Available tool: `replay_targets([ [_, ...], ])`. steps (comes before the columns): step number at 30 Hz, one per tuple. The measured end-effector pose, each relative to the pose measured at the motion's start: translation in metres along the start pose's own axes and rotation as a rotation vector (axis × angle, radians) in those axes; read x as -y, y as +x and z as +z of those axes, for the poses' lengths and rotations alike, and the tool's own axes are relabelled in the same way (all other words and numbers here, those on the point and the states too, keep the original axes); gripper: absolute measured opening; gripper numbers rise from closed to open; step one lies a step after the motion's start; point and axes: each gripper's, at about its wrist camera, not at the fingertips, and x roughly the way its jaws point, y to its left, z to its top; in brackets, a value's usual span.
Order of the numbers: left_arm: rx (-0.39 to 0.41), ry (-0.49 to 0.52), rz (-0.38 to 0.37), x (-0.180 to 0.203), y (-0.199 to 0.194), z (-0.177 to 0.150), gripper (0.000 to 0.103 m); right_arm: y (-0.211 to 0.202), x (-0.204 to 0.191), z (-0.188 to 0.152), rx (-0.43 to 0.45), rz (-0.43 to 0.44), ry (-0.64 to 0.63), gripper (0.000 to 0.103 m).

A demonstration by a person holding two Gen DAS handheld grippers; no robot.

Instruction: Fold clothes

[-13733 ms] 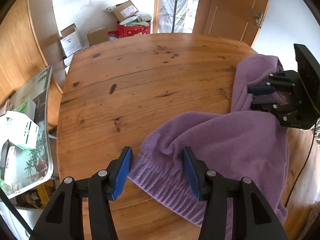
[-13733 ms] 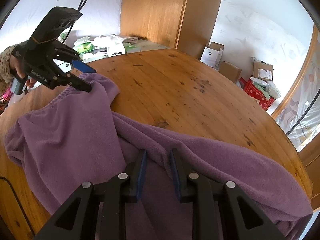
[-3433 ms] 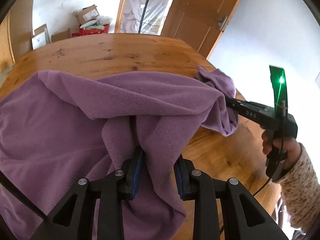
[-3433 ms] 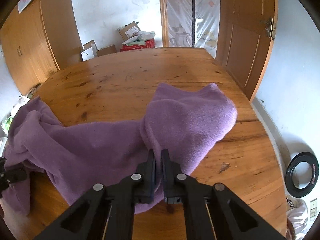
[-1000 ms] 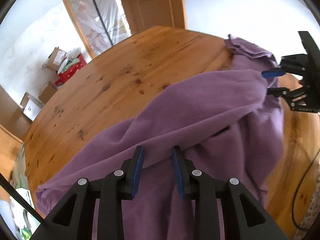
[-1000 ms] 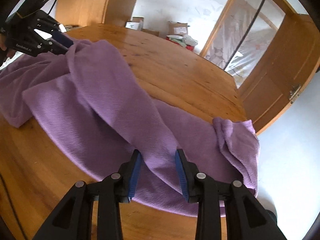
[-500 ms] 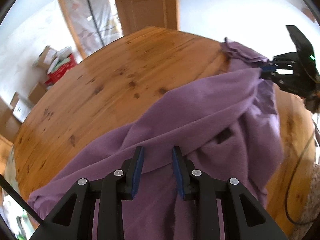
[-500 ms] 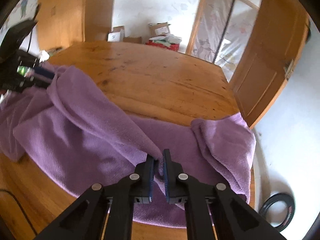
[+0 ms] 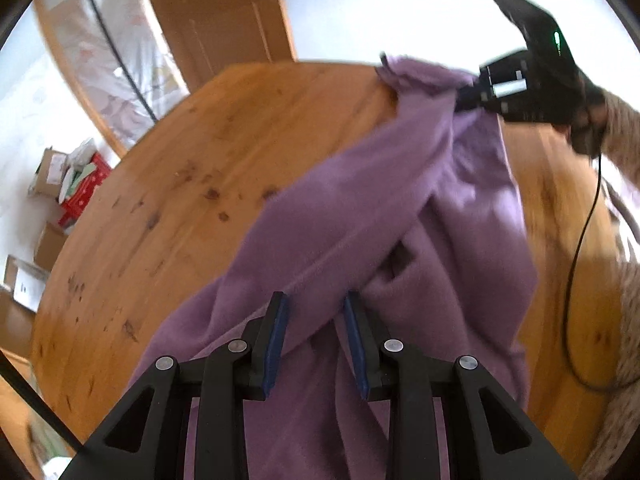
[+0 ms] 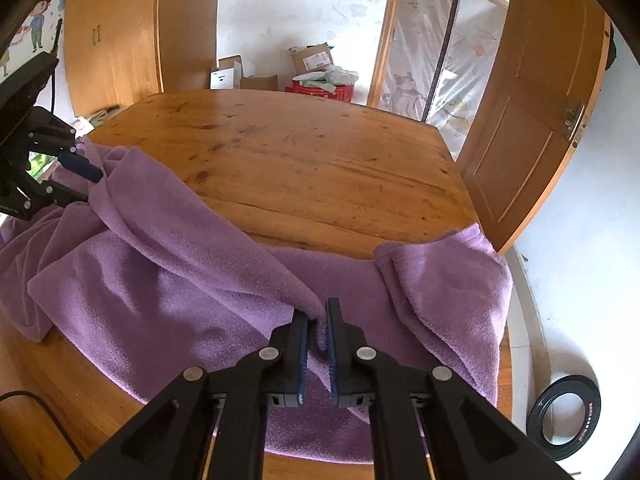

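A purple fleece garment (image 9: 400,208) lies crumpled over the near part of a round wooden table (image 9: 200,140). My left gripper (image 9: 314,312) is shut on a thick fold of it, which bulges between the blue pads. In the right wrist view the left gripper (image 10: 86,184) holds up the far left end of a ridge in the garment (image 10: 180,280). My right gripper (image 10: 317,316) is shut on the near end of that ridge. The left wrist view shows the right gripper (image 9: 466,98) pulling a bunch of cloth up at the table's far edge.
The table (image 10: 320,160) is bare wood beyond the garment. Past it on the floor are cardboard boxes (image 10: 312,58) and a red box (image 10: 320,90). A wooden door (image 10: 532,120) stands at right, a black ring (image 10: 564,412) lies on the floor, and a cable (image 9: 580,260) hangs from the right hand.
The right jaws, open around the ridge a second ago, have closed on it. Both views have rolled. In the left wrist view the right gripper sits higher with cloth drawn up.
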Motion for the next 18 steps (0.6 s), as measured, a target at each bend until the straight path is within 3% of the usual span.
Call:
replay_targets([
  [10,-0.044,-0.008,0.070,-0.016,0.018,0.002,0.030,0.001,-0.003,0.004,0.003,-0.012,-0.007,0.008],
  [12,-0.022,-0.019,0.055,-0.019,0.015,0.001,0.023,-0.001,-0.002,0.008,0.015,-0.022,-0.008,0.007],
  [18,0.006,-0.076,0.095,-0.032,0.011,0.004,0.014,-0.005,0.007,0.032,0.059,-0.036,0.001,0.007],
])
